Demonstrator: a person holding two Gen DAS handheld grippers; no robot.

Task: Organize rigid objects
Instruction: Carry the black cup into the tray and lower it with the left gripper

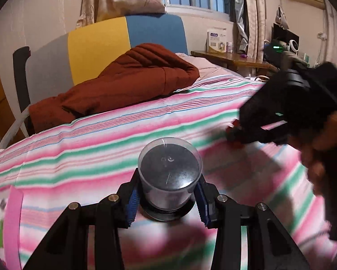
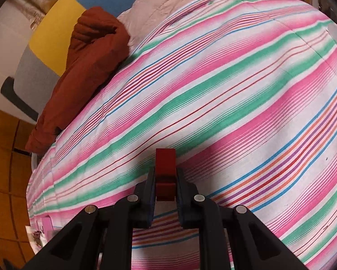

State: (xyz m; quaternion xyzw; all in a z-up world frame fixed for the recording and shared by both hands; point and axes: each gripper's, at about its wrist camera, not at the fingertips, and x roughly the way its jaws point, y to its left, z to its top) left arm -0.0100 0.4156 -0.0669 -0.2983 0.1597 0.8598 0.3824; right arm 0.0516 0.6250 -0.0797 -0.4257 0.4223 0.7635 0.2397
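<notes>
My left gripper (image 1: 167, 199) is shut on a clear plastic disc case (image 1: 169, 173) with a black base, holding it by its sides over the striped bedspread (image 1: 100, 148). My right gripper (image 2: 166, 185) is shut on a small red block (image 2: 165, 164), held just above the bedspread (image 2: 236, 90). In the left wrist view the right gripper (image 1: 236, 132) shows blurred at the right, held by a hand (image 1: 319, 164), with the red block at its tip.
A rust-brown jacket (image 1: 127, 83) lies at the head of the bed against a grey, yellow and blue headboard (image 1: 100, 45). A wooden bedside table (image 1: 231, 59) with a box (image 1: 216, 42) stands at the back right, under a window.
</notes>
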